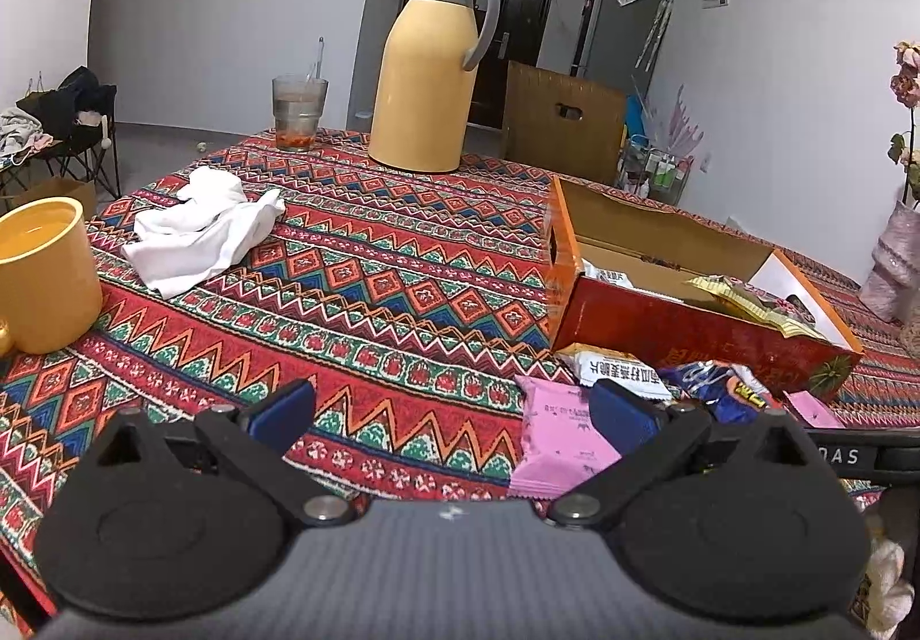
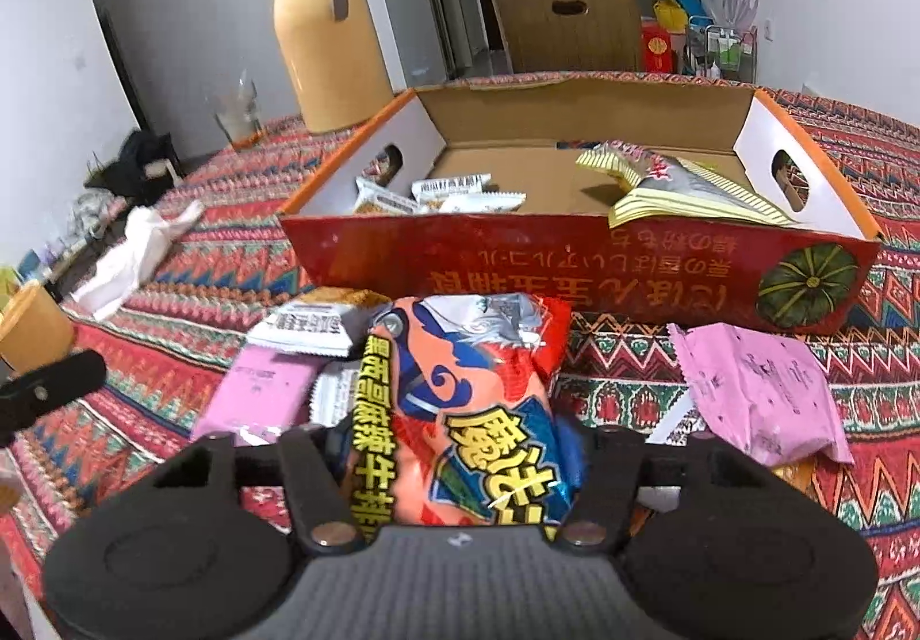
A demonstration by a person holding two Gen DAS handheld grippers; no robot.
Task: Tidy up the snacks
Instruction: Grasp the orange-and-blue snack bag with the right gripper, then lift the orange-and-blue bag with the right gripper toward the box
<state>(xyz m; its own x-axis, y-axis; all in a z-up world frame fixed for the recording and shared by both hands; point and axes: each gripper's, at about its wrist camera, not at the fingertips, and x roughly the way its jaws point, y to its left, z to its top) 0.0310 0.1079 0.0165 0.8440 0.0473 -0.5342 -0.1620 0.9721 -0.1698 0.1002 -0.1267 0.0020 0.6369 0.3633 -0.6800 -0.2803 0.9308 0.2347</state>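
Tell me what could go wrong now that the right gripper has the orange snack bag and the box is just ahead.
1. The right gripper pinches the orange bag at one end; it may sag and catch the box front wall.
2. Dropped on the right, it could bury the yellow packets.
3. The left gripper, jaws open, hovers by the pink packet; the two grippers may bump.

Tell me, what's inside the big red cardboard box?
Inside the big red cardboard box: small white snack packets on the left, and a yellow-striped silver packet leaning at the right. The brown floor between is bare. The front wall hides whatever lies just behind it.
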